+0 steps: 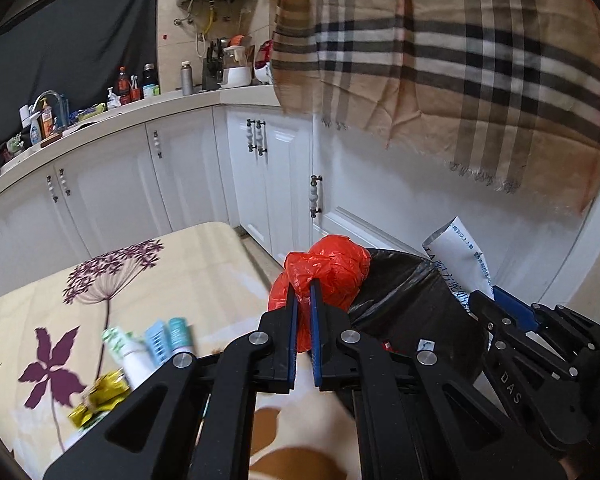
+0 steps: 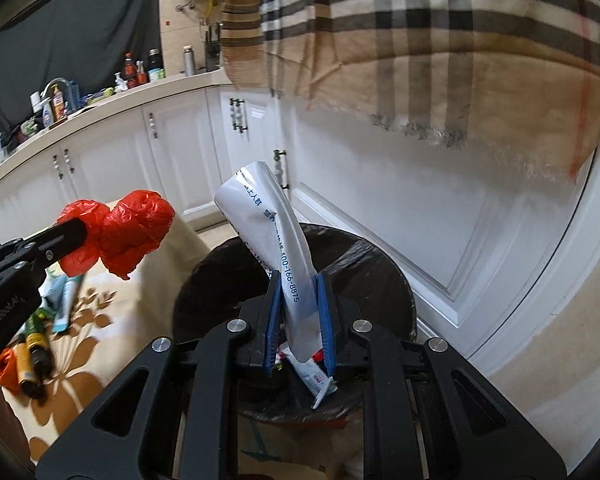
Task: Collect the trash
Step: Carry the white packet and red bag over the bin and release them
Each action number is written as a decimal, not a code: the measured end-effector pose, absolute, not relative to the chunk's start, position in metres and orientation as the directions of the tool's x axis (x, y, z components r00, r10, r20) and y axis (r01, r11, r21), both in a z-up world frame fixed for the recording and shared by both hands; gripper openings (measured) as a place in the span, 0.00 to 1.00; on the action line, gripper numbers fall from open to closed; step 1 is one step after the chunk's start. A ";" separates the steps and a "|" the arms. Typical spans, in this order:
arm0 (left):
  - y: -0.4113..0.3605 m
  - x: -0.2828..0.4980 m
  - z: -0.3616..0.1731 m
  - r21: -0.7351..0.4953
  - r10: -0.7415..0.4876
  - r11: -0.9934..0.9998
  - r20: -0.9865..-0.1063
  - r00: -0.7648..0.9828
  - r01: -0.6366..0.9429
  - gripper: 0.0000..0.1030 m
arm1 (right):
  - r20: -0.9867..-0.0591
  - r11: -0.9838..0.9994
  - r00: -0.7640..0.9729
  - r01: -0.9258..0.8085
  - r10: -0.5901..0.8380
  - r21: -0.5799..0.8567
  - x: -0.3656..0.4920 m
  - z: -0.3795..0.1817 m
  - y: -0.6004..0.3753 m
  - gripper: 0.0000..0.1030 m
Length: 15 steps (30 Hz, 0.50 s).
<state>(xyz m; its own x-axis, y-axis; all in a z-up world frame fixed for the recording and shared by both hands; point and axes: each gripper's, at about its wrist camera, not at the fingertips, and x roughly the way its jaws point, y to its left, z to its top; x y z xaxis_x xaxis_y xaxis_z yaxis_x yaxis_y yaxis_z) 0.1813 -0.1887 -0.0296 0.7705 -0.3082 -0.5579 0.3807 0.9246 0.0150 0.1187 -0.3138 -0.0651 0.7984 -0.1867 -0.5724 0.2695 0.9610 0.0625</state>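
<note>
My left gripper (image 1: 304, 286) is shut on a crumpled red plastic bag (image 1: 332, 268), held at the near rim of a round bin lined with a black bag (image 1: 412, 304). In the right wrist view the same red bag (image 2: 132, 232) hangs left of the bin (image 2: 364, 264), over the table edge. My right gripper (image 2: 298, 280) is shut on a white pouch with blue print (image 2: 272, 232), which stands up above the bin's mouth. That pouch (image 1: 460, 252) and the right gripper (image 1: 496, 300) show at the right of the left wrist view. A white wrapper (image 2: 320, 380) lies inside the bin.
A table with a floral cloth (image 1: 112, 280) carries tubes (image 1: 168, 336), a white bottle (image 1: 134, 360) and a yellow wrapper (image 1: 100, 396). White cabinets (image 1: 188, 168) and a cluttered counter (image 1: 112, 112) stand behind. A plaid scarf (image 1: 460, 60) hangs over the bin.
</note>
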 end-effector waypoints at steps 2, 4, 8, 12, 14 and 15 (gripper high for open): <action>-0.197 0.188 -0.033 0.025 -0.300 0.925 -0.563 0.770 0.379 0.06 | -0.574 0.958 0.795 0.280 -0.194 0.063 0.124 -0.069 -0.320 0.17; -0.205 0.194 -0.037 0.039 -0.292 0.924 -0.573 0.766 0.381 0.06 | -0.573 0.954 0.792 0.293 -0.208 0.058 0.130 -0.072 -0.324 0.17; -0.215 0.208 -0.047 0.042 -0.277 0.925 -0.602 0.749 0.376 0.06 | -0.583 0.950 0.783 0.307 -0.217 0.058 0.142 -0.081 -0.334 0.17; -0.221 0.218 -0.052 0.038 -0.269 0.927 -0.625 0.733 0.373 0.09 | -0.601 0.949 0.770 0.311 -0.216 0.057 0.153 -0.090 -0.339 0.18; -0.224 0.222 -0.054 0.041 -0.266 0.927 -0.630 0.730 0.373 0.17 | -0.608 0.947 0.763 0.316 -0.218 0.056 0.158 -0.093 -0.341 0.18; -0.225 0.223 -0.055 0.044 -0.264 0.927 -0.631 0.730 0.373 0.23 | -0.611 0.947 0.761 0.317 -0.219 0.055 0.159 -0.095 -0.342 0.19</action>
<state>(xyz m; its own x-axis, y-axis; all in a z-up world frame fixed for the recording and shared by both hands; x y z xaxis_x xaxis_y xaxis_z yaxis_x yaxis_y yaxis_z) 0.2227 -0.2246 -0.0551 0.7296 -0.2636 -0.6311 0.3727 0.9269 0.0437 0.1593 -0.3417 -0.0949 0.7605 -0.2193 -0.6111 0.3174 0.9467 0.0553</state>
